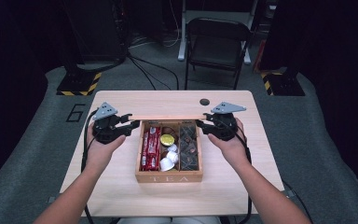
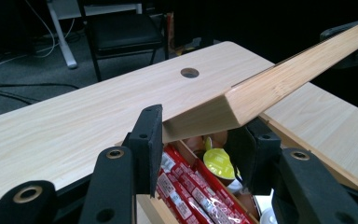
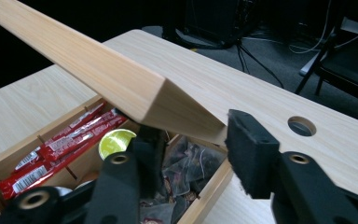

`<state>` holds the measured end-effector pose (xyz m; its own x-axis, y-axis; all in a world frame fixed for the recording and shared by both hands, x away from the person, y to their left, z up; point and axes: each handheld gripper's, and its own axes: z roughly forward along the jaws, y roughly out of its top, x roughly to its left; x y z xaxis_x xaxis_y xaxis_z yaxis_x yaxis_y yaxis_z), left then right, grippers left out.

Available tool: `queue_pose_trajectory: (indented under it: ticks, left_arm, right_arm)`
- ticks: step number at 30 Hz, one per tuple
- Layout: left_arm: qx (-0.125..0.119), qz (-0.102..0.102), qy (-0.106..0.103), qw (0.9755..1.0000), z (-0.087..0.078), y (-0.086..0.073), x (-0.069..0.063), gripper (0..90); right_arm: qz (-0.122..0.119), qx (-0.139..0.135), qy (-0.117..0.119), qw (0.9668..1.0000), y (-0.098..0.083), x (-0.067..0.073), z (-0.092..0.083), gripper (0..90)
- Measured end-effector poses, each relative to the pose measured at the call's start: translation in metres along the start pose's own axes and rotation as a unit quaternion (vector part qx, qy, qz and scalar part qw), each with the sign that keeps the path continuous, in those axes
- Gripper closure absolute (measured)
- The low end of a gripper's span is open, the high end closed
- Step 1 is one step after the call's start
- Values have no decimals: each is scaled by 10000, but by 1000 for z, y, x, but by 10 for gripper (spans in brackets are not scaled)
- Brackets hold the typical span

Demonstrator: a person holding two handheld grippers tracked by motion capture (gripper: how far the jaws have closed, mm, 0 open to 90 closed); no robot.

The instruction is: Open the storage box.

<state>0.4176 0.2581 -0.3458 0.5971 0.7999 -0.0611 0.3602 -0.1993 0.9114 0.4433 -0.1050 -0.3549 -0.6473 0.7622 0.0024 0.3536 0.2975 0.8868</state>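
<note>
The raised lid [image 1: 168,117] stands across the far edge of the tea box [image 1: 168,177], barring any reach from behind. From the table's [image 1: 121,196] near edge the box lies open from above, though red packets [image 1: 151,148], a yellow capsule [image 1: 167,139], white cups [image 1: 169,158] and dark sachets [image 1: 189,147] crowd its compartments. Bare tabletop lies along the left, right and near edges
</note>
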Motion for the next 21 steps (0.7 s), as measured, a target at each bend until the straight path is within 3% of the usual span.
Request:
queue_pose_trajectory:
  ticks: [4,7,15,21]
  left_arm:
    - [-60,22,3,10000,3,1,2,556]
    - [61,162,200,9996,9,0,3,564]
    - [20,85,303,9995,21,2,9,595]
    - [39,29,288,9996,23,6,11,600]
  right_arm:
    - [-121,-31,-85,9999,3,0,1,589]
    - [-122,-67,-88,9999,5,-2,2,590]
    - [-90,-136,-127,9998,10,-5,4,592]
    - [-62,-197,-164,9997,10,-7,12,515]
